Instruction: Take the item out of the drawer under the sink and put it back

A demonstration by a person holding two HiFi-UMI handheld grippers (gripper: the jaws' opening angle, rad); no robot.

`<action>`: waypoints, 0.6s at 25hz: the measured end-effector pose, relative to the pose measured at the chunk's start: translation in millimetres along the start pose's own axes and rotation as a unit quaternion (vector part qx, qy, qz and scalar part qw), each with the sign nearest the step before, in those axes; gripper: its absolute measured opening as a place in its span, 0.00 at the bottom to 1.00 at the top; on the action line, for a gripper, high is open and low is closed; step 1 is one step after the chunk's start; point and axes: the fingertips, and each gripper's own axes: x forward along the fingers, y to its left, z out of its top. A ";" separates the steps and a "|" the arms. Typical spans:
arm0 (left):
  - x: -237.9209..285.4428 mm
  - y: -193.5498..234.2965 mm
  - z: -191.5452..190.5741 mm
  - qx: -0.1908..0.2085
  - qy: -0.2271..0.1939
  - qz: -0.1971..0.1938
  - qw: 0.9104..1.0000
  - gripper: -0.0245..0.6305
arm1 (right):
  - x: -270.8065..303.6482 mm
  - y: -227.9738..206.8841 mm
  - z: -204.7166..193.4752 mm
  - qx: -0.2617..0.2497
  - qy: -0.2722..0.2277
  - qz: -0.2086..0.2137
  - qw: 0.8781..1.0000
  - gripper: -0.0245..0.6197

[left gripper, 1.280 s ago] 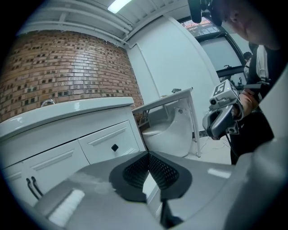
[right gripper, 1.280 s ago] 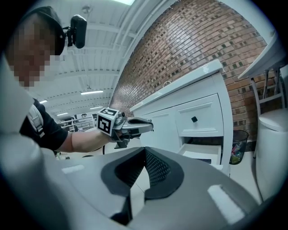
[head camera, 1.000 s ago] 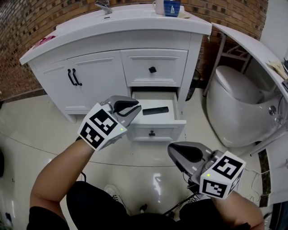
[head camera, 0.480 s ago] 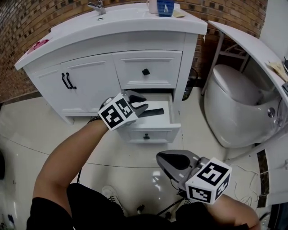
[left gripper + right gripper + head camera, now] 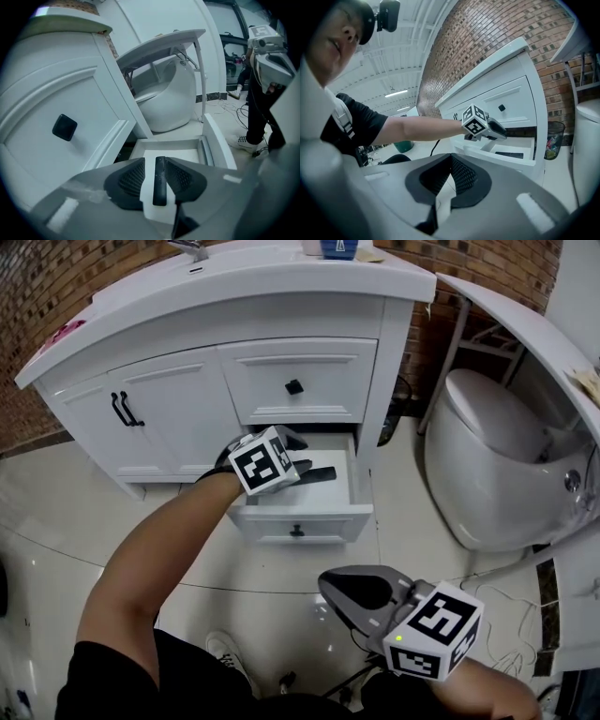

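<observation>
Slim black remote control, its markings too small to read, lies flat in the open white lower drawer at centre frame. It sits between the left gripper's opening jaws, unpressed. The right gripper, lower right, is clenched on nothing.

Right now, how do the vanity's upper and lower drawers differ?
The upper drawer is shut flush; the lower drawer is pulled out. The lower drawer shows a black remote lying inside; the upper drawer's contents are hidden. Both are white, each with a small black knob at the middle of its front.
</observation>
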 end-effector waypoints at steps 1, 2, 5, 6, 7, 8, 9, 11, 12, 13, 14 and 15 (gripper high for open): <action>5.3 -1.0 0.4 0.000 -0.001 -0.007 1.000 0.24 | 0.8 -1.0 -0.6 0.004 0.001 0.002 1.000 0.04; 10.6 -2.2 0.3 0.002 -0.001 -0.013 1.000 0.24 | 1.5 -1.8 -0.8 0.007 0.002 0.004 1.000 0.04; 24.8 -4.0 -2.5 0.012 0.012 -0.032 0.999 0.25 | 3.3 -4.4 1.8 0.011 0.001 0.008 1.000 0.04; 28.9 -6.0 -3.5 0.013 0.016 -0.043 0.999 0.27 | 3.5 -5.6 2.8 0.013 0.000 0.009 1.000 0.04; 32.7 -8.4 -3.9 0.013 0.019 -0.054 0.998 0.30 | 3.7 -6.8 3.4 0.017 -0.002 0.010 1.000 0.04; 36.2 -10.2 -4.3 0.015 0.020 -0.062 0.998 0.31 | 3.9 -8.3 3.3 0.020 -0.002 0.011 1.000 0.04; 39.9 -11.1 -5.6 0.017 0.023 -0.066 0.997 0.31 | 4.0 -10.2 2.7 0.023 -0.002 0.011 1.000 0.04; 47.8 -10.6 -10.3 0.021 0.030 -0.070 0.997 0.32 | 4.2 -14.2 -0.1 0.027 0.002 0.009 1.000 0.04; 51.5 -9.8 -13.5 0.022 0.034 -0.070 0.997 0.32 | 4.6 -15.6 -2.2 0.030 0.004 0.009 1.000 0.04; 54.8 -8.8 -17.3 0.021 0.038 -0.070 0.997 0.32 | 5.2 -16.4 -4.4 0.033 0.006 0.009 0.999 0.04; 58.1 -7.5 -21.5 0.017 0.042 -0.069 0.997 0.32 | 5.8 -17.0 -6.4 0.036 0.008 0.008 0.999 0.04; 61.4 -5.8 -25.8 0.014 0.046 -0.069 0.997 0.32 | 6.4 -17.9 -7.6 0.038 0.010 0.008 0.999 0.04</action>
